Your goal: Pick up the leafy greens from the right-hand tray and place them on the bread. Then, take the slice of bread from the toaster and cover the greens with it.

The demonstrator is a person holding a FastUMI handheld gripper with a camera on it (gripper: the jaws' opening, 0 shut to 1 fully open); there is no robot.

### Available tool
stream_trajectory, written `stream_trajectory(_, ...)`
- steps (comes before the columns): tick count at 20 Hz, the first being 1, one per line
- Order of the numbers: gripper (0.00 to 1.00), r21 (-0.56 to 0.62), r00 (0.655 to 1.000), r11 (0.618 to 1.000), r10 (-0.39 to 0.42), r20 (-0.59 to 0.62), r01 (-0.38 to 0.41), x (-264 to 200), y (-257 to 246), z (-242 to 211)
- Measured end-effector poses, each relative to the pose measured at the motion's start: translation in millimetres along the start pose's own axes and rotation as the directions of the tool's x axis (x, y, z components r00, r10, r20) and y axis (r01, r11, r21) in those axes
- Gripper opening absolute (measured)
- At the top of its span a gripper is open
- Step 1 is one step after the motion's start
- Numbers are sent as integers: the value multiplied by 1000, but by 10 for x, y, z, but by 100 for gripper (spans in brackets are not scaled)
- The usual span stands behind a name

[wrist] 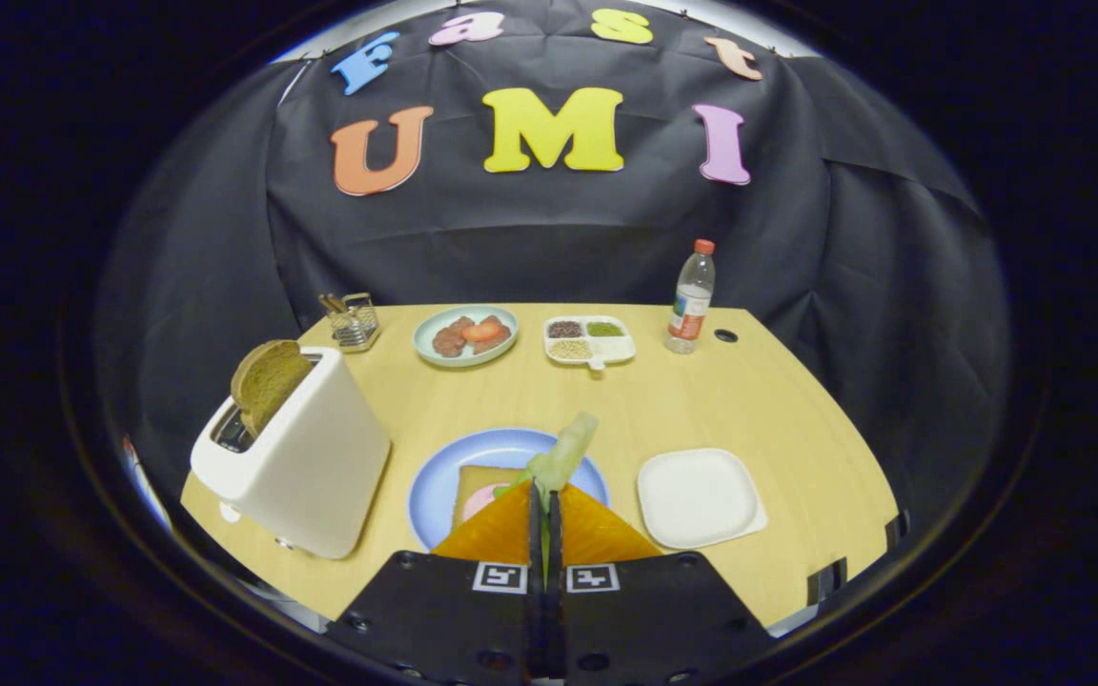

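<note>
Jaws seemingly clamped on leafy greens (563, 453)

Lighting: even, fairly bright, from overhead; the table (721, 400) is evenly lit, with no hard glare.
Shadows: soft and short; a faint one under the toaster (296, 467) and a thin rim of shade around the white tray (701, 497).
Backdrop: the booth's cloth wall is dark, its folds catching dim highlights.
Distortion: strong fisheye; the table edges bow outward and the cloth curves toward the margin.
Focus: mid-scene sharp; the small dishes at the far table edge are soft, and brightness falls off at the rim.
</note>
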State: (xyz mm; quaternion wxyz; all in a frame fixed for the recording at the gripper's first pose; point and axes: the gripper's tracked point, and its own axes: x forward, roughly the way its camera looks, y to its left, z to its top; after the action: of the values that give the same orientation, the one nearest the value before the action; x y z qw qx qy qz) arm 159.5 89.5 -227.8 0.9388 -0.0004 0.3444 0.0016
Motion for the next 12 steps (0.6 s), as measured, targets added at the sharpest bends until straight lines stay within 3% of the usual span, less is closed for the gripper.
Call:
stream_trajectory(6,0,-43,998,998,54,-33,-56,314,587,-109)
stream_trajectory(12,0,-48,995,999,-14,-99,9,845,416,-271)
